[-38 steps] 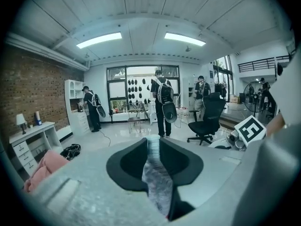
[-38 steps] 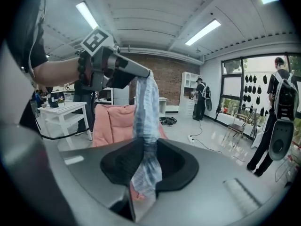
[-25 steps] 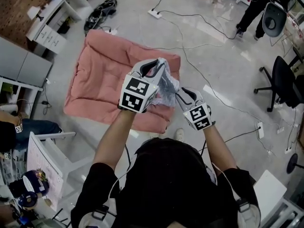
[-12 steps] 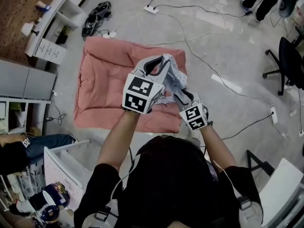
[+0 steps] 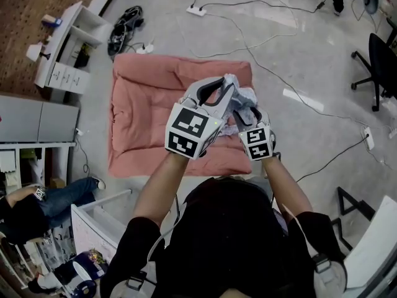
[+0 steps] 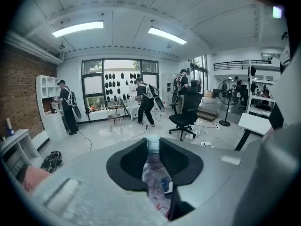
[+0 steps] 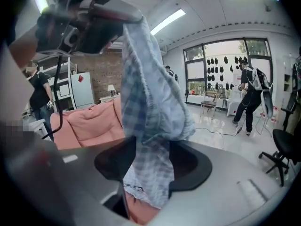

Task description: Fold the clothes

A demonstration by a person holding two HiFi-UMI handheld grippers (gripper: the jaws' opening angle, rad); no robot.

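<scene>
**Checked garment hangs between two grippers above the mat**

The pale blue-and-white checked fabric garment (image 5: 243, 99) hangs bunched in the air above the salmon-pink padded mat (image 5: 149, 104), which lies on the glossy grey floor (image 5: 310, 61). The left hand-held gripper (image 6: 153, 147) pinches a narrow fold of it tightly. The right hand-held gripper (image 7: 151, 149) has just been spreading its jaws, and the cloth drapes through the gap, apparently unclamped. To do this step well, the right one should probably find a clean edge or corner before closing. The garment can then be drawn flat and laid on the mat. Counted: one garment, one mat, two hand-held grippers.
</scene>
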